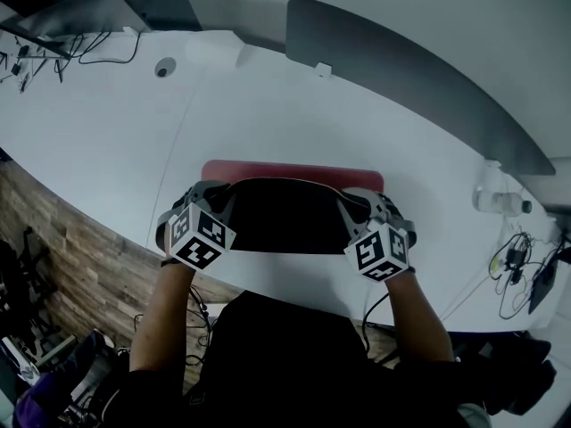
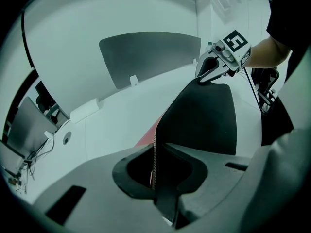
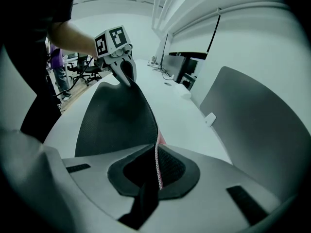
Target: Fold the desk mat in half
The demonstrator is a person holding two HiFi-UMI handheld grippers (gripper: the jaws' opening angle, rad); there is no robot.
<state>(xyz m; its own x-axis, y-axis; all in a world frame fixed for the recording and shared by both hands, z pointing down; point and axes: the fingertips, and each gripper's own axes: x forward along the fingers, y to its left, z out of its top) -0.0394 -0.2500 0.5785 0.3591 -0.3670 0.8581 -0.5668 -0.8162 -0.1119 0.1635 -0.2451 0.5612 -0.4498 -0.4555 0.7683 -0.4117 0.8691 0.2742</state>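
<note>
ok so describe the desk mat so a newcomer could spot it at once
Start at the long white desk with the grey divider panel along its far side. Near the front edge is the desk mat, its near edge lifted and pinched at each corner by the left gripper and right gripper. It is the only flat sheet there: red on top, black underneath.

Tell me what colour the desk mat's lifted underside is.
Black. The top face of the desk mat is red. Head view shows it best.
</note>
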